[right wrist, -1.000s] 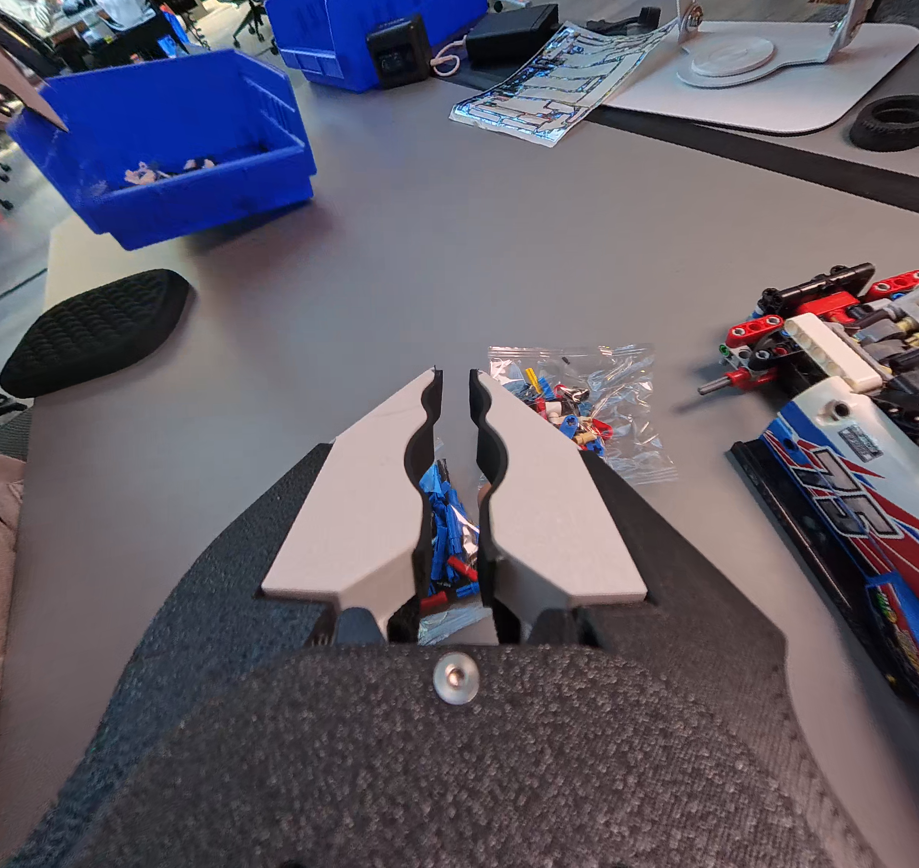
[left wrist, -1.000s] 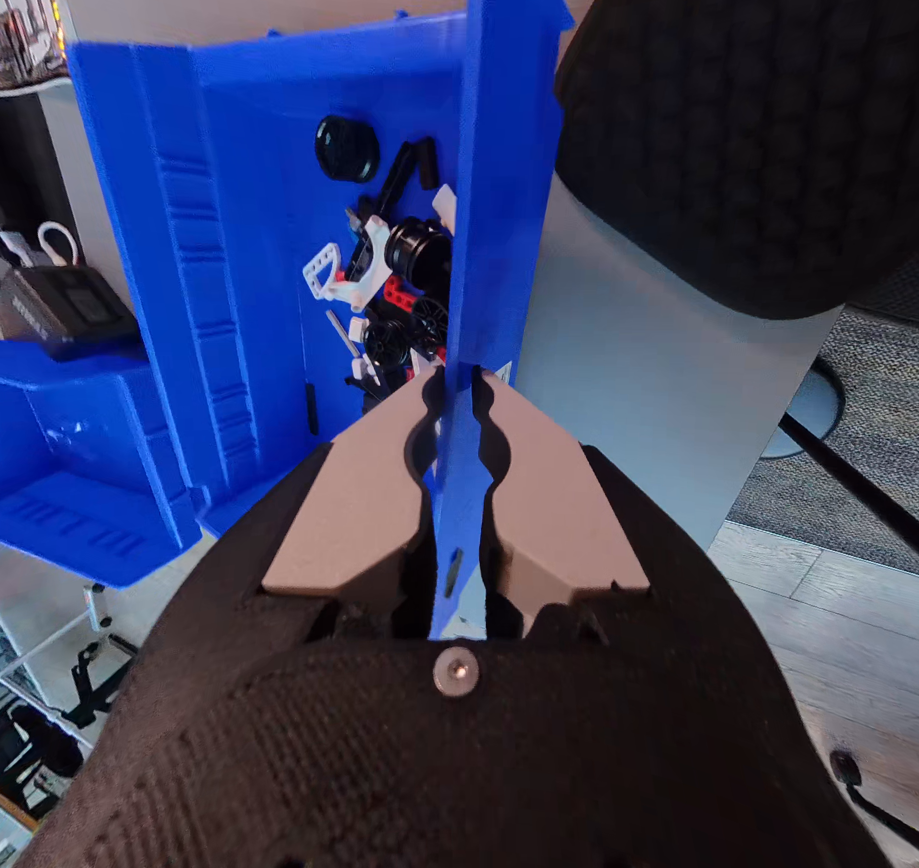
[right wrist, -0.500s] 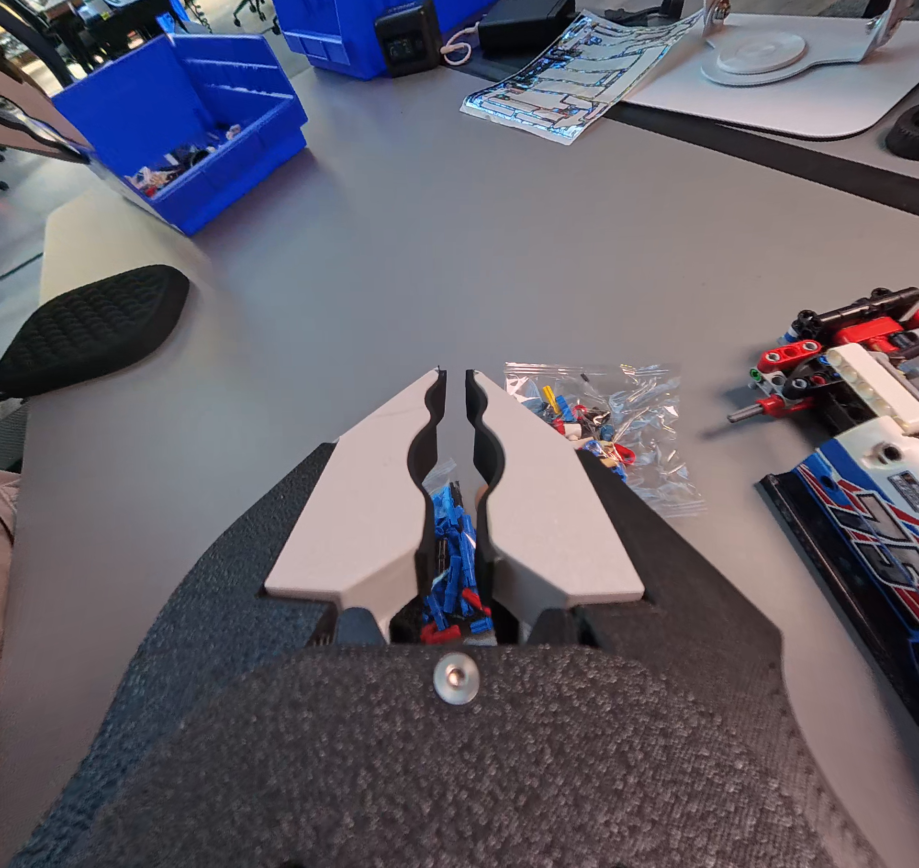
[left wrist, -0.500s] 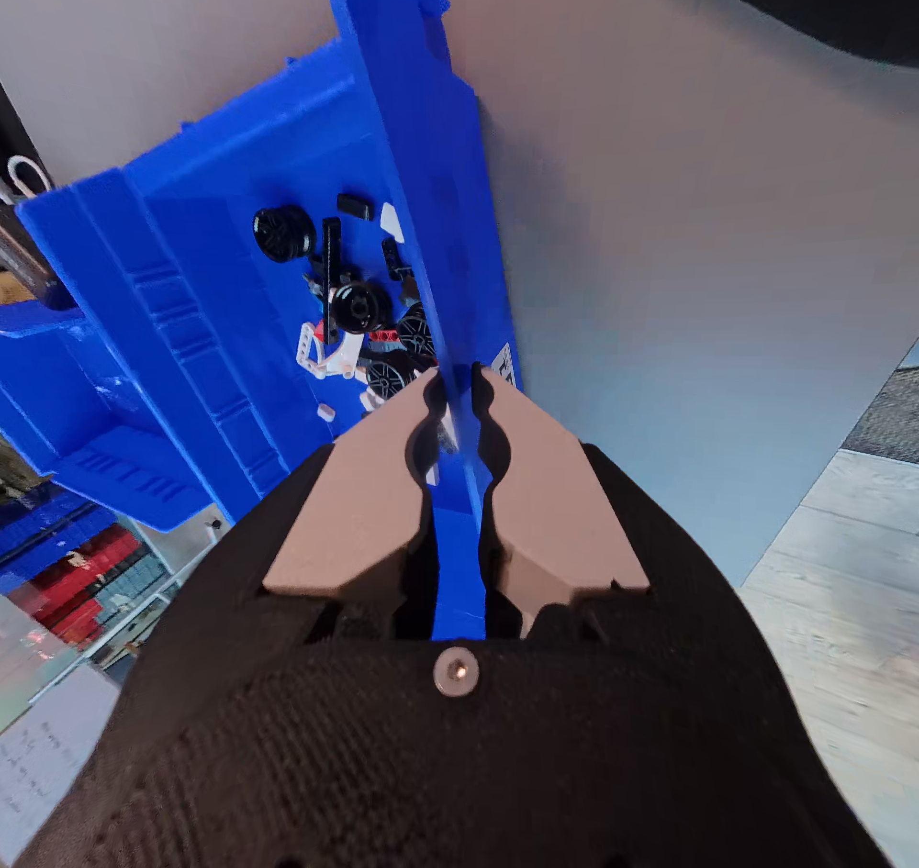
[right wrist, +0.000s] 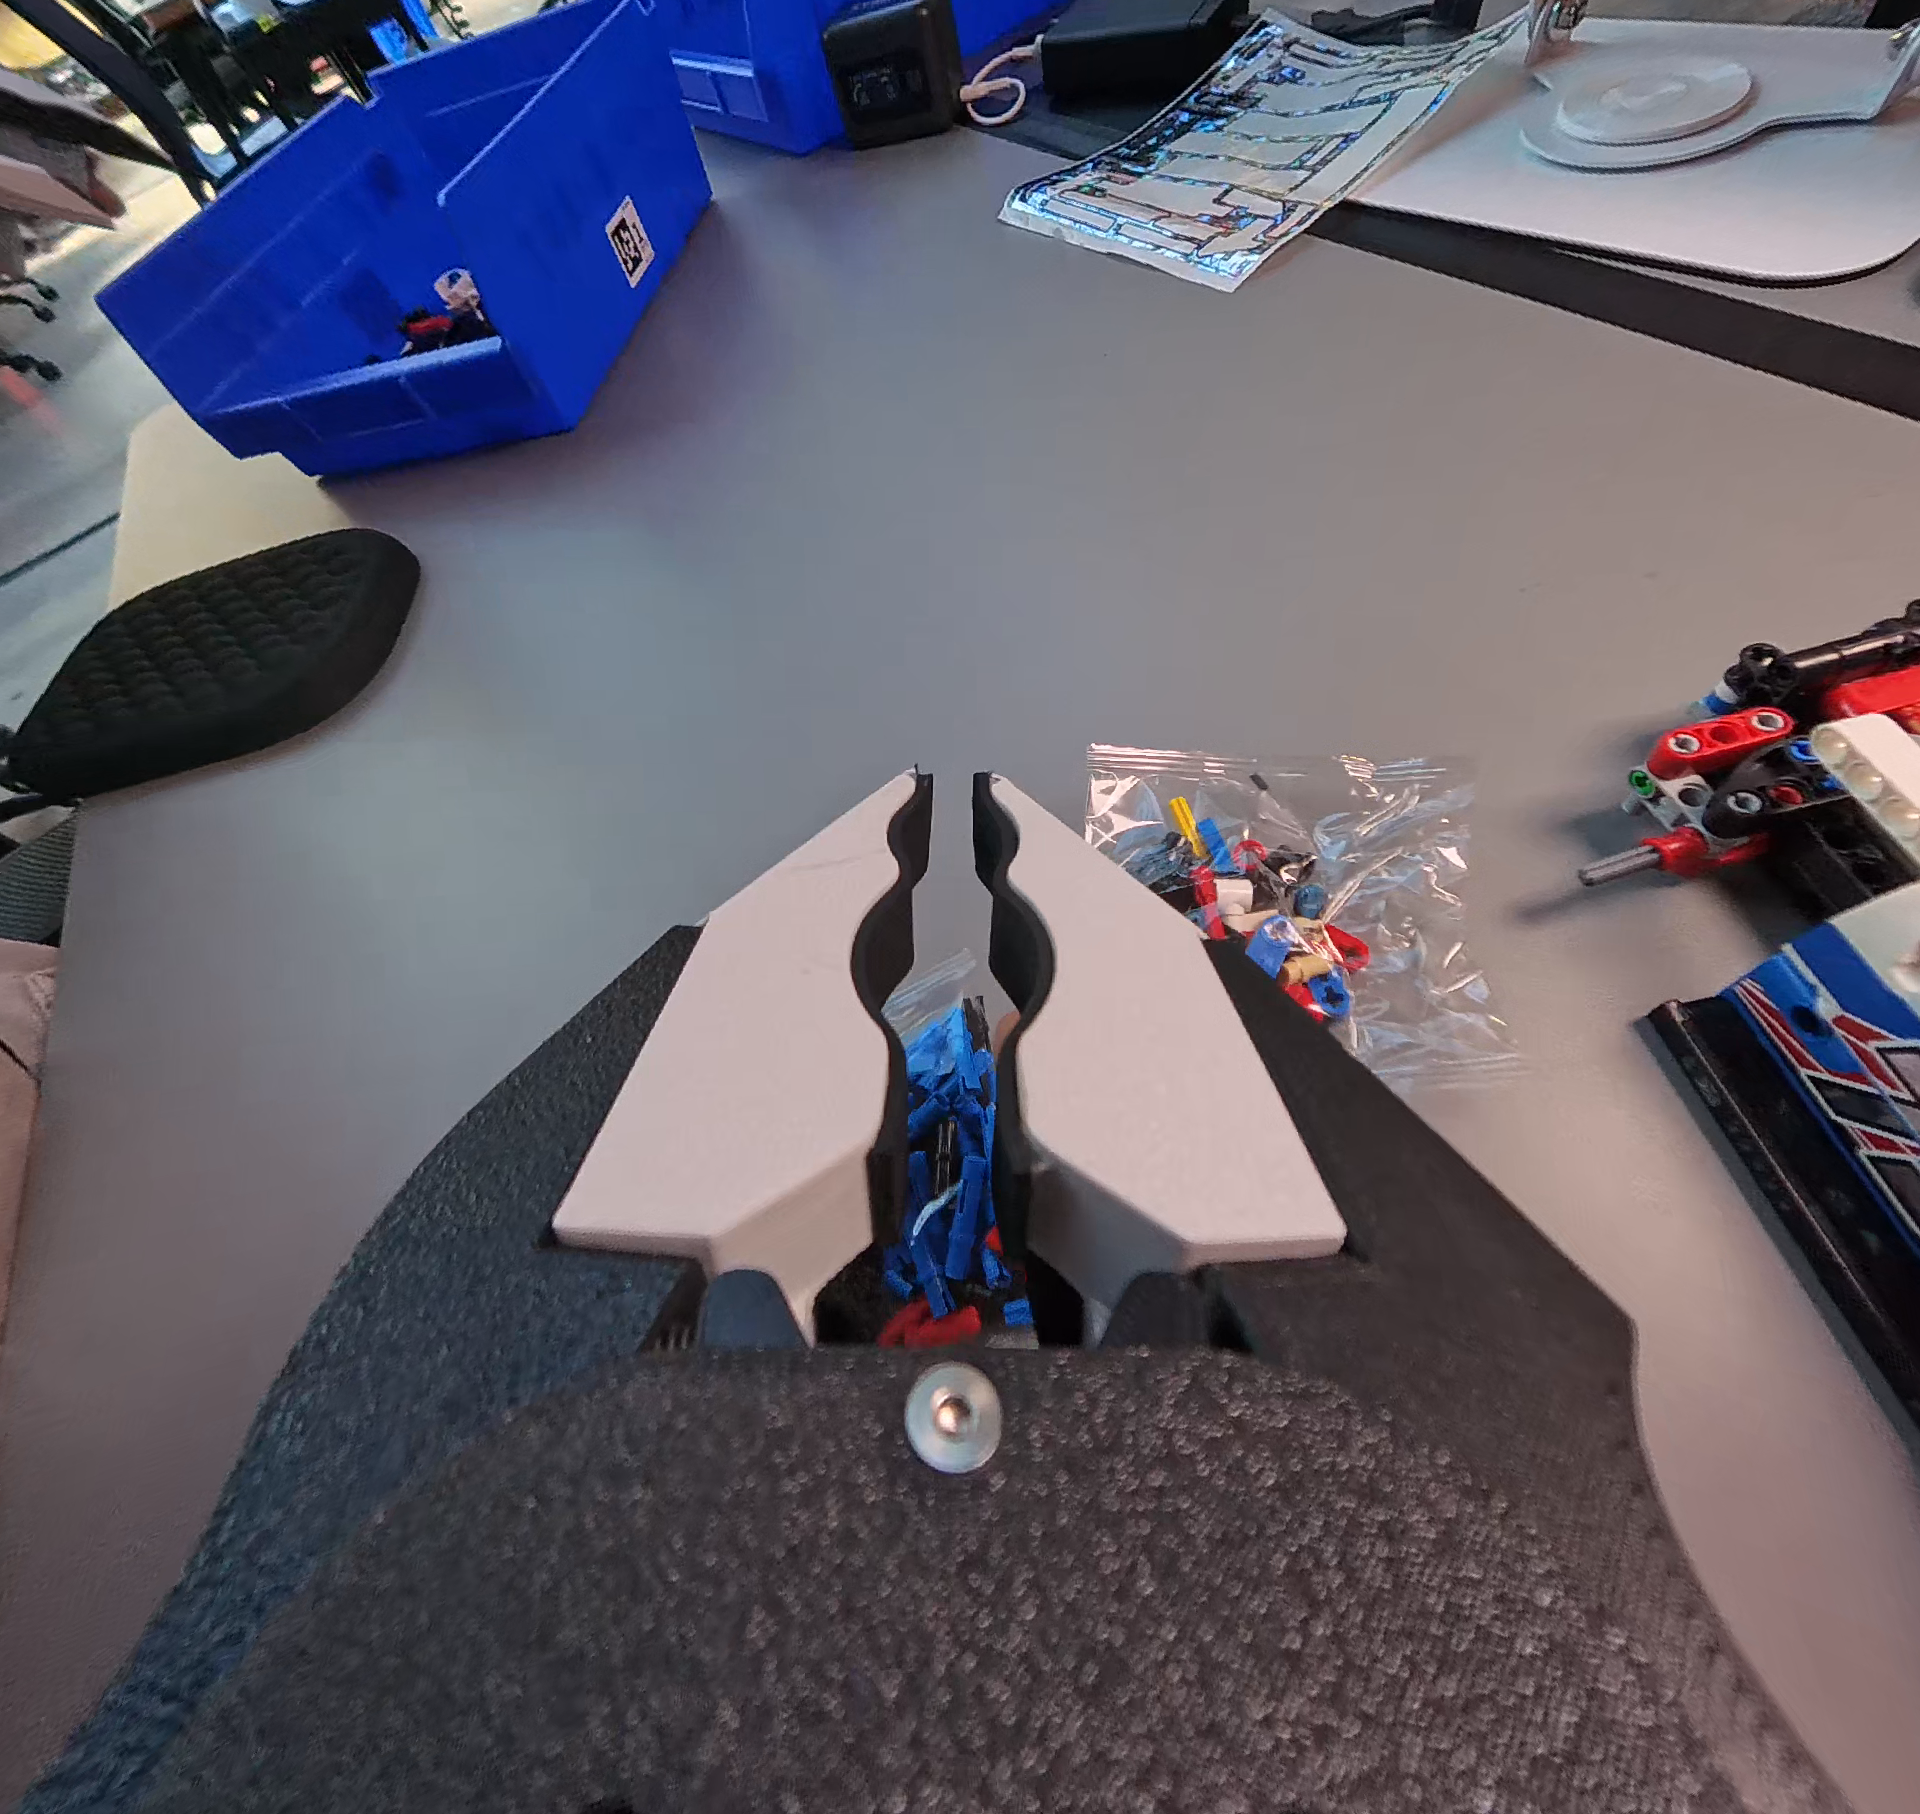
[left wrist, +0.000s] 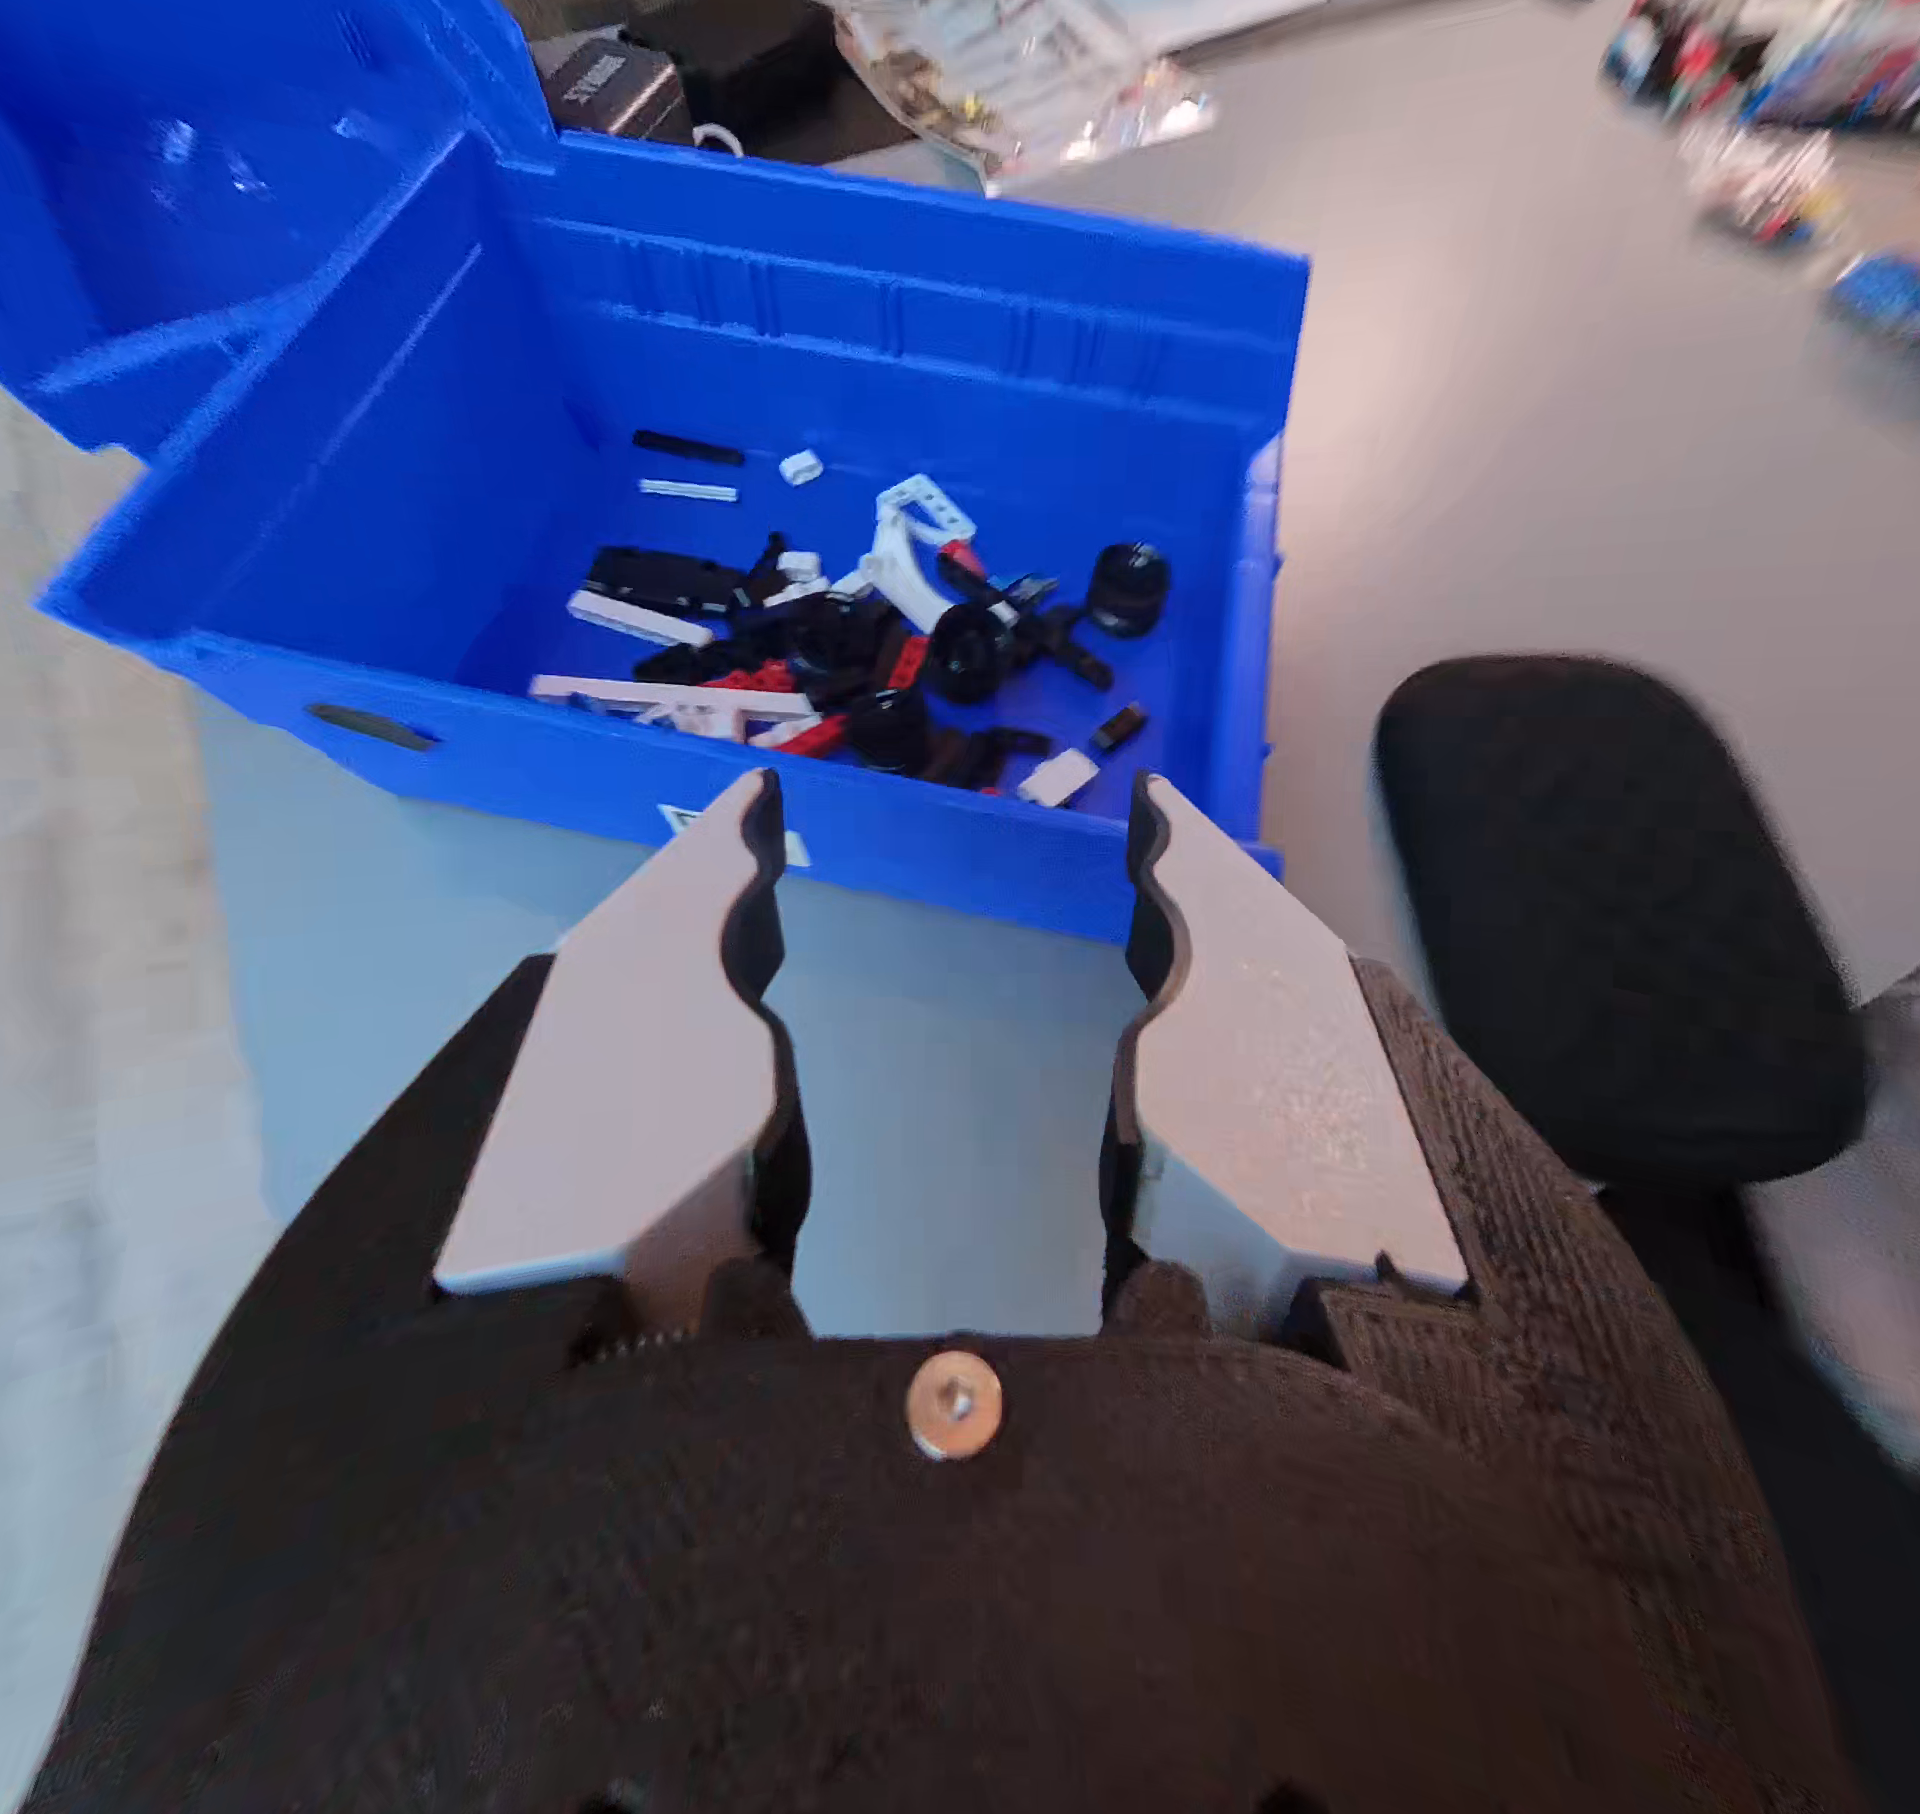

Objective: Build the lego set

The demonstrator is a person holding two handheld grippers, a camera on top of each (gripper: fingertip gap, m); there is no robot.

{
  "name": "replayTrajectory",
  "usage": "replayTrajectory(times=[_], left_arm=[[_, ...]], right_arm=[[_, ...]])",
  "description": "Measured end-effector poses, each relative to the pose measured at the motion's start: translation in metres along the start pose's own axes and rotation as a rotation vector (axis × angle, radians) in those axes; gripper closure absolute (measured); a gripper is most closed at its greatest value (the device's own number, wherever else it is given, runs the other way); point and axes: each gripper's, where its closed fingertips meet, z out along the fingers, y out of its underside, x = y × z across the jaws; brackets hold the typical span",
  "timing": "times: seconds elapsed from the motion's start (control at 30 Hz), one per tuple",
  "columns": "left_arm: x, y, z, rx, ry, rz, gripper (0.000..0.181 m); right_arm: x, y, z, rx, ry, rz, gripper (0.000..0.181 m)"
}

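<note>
On my left wrist view, the left gripper [left wrist: 951, 793] has its jaws spread wide with nothing between them, only bare grey table [left wrist: 935, 1089] in the gap. Just past the fingertips sits a blue bin [left wrist: 436, 517], its near wall right at the tips but I can't say whether they touch it. Inside lies a loose heap of lego pieces [left wrist: 831, 632]: black wheels, white beams, some red bits. Behind the bin to the left stands a second blue bin [left wrist: 208, 102]. To the right of the gripper is a black textured pad [left wrist: 1600, 912]. The far right of this view is too blurred to read.

On my right wrist view, far ahead and left of the right gripper [right wrist: 951, 793], I see the same blue bin [right wrist: 416, 237] and the black pad [right wrist: 218, 652] nearer. The right gripper's jaws are nearly together, only a narrow slit at the tips, and in the hollow farther back they hold a clear bag of blue pins [right wrist: 951, 1141] with a few red ones. Just beside the right finger lies another clear bag of mixed small parts [right wrist: 1309, 891] flat on the table. Farther right, the partly built car [right wrist: 1808, 829] shows red, black and white beams, with a blue-and-white printed panel [right wrist: 1839, 1068] nearer me. Ahead right lies a silvery sticker sheet [right wrist: 1247, 175].
</note>
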Motion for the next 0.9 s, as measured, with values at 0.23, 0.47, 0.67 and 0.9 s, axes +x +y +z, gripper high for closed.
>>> replayTrajectory(times=[0.23, 0.47, 0.67, 0.9], left_arm=[[0.050, 0.035, 0.045, 0.078, -0.152, -0.230, 0.115], [0.020, 0.036, 0.050, 0.179, -0.426, -0.303, 0.148], [0.011, 0.037, 0.051, 0.187, -0.457, -0.340, 0.148], [0.030, -0.017, -0.010, 0.441, -0.666, -0.088, 0.128]], right_arm=[[-0.004, 0.000, 0.003, 0.004, -0.015, 0.008, 0.175], [-0.016, -0.002, 0.008, -0.003, -0.040, -0.019, 0.175], [-0.015, 0.002, 0.002, 0.002, -0.019, -0.033, 0.175], [-0.019, -0.013, -0.008, 0.115, -0.052, -0.043, 0.173]])
